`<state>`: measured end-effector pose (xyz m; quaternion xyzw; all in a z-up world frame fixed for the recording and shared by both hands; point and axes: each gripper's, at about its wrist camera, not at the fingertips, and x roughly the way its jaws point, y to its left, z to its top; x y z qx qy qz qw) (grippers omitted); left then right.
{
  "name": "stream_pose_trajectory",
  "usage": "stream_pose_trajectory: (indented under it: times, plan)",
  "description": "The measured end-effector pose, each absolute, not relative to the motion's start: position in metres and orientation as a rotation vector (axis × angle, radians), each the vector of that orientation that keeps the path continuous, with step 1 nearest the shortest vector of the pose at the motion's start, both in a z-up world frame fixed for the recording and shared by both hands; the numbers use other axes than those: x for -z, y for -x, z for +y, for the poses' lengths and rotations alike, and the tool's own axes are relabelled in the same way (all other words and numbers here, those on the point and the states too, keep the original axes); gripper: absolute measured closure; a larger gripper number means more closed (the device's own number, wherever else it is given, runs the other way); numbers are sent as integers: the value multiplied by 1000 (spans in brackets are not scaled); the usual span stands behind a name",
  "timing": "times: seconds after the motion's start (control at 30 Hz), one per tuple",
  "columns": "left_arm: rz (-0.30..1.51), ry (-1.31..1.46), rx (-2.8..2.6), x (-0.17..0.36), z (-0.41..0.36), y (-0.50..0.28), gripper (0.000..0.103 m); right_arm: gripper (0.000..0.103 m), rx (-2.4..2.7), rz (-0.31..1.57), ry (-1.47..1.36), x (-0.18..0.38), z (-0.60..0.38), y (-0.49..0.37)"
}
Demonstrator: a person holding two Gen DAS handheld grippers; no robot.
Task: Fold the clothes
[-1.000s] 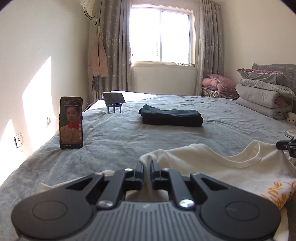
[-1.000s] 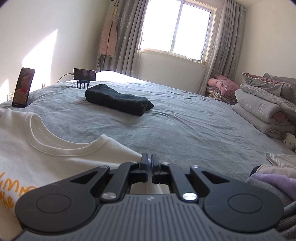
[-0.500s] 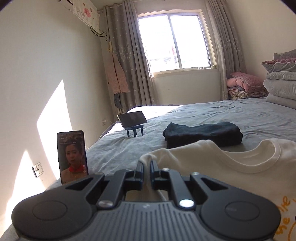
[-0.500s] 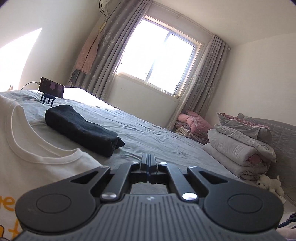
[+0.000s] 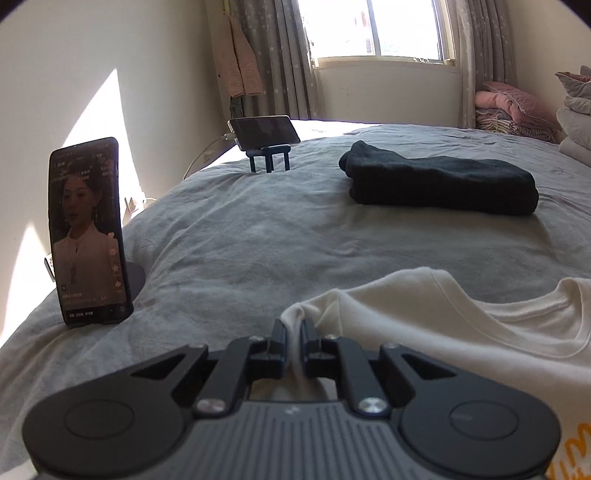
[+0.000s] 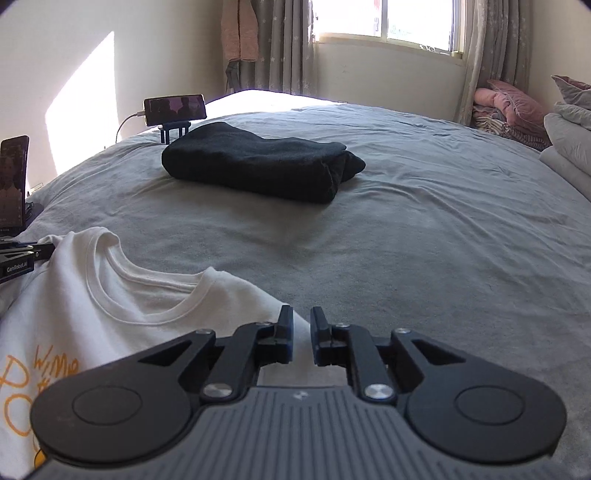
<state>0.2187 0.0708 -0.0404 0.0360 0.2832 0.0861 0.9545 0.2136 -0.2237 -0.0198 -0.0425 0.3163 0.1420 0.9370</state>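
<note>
Here, a wide bed [image 6: 424,229] under a soft, lightly creased grey cover fills a sunlit bedroom, its far end bleached by glare from a window [image 6: 388,16] hung with grey star-print curtains [image 6: 284,44]. A pink jacket [image 5: 238,62] hangs beside them on the pale wall. A cream knit T-shirt [image 6: 122,306], ribbed at the collar and printed in orange script, lies spread on the near cover. The left gripper [image 5: 293,338] is clenched on a bunched shoulder of that shirt, the cloth pinched between its black fingers. The right gripper [image 6: 301,334] rests over the other shoulder; its jaws have just been opening and stand slightly apart, the shirt's edge under them but no longer pressed. Farther up the bed sits a dark, neatly folded garment [image 6: 258,162], thick and fuzzy. A phone [image 5: 88,230] stands upright at the left edge, its screen lit, and a second phone [image 5: 264,131] lies sideways on a small blue stand, a white cable plugged in. Folded quilts [image 6: 569,144] and pink bedding [image 6: 509,107] are stacked at the right.
</note>
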Motion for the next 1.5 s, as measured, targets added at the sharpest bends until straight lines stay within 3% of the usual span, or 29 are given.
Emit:
stream_pose_trajectory:
  times: [0.03, 0.07, 0.1, 0.23, 0.33, 0.4, 0.5, 0.67, 0.9, 1.07, 1.27, 1.5]
  plan:
    - [578, -71, -175, 40, 71, -220, 94, 75, -302, 649, 88, 21, -223, -214]
    - [579, -78, -177, 40, 69, -221, 94, 60, -311, 642, 95, 22, -220, -214]
    - [579, -87, -180, 40, 67, -222, 94, 52, -320, 637, 102, 22, -216, -215]
    - [578, -113, -188, 42, 64, -226, 94, 52, -343, 668, 132, 31, -207, -225]
    - [580, -112, -195, 42, 64, -226, 94, 59, -310, 652, 140, 40, -202, -227]
    - [578, -122, -209, 43, 61, -226, 94, 80, -285, 617, 137, 45, -199, -221]
    - [560, -193, -232, 43, 50, -224, 95, 92, -248, 561, 243, 46, -183, -206]
    - [471, -255, -262, 30, 37, -213, 95, 97, -131, 483, 339, 36, -176, -193]
    - [375, -221, -269, 11, 24, -217, 95, 97, 39, 280, 357, 0, -189, -187]
    - [372, -272, -277, 25, 13, -235, 95, 97, 85, 210, 391, 3, -191, -191]
    - [553, -244, -263, 55, 20, -267, 94, 97, 67, 340, 455, 50, -192, -219]
    - [590, -212, -251, 61, 25, -274, 94, 97, 11, 517, 343, 56, -208, -248]
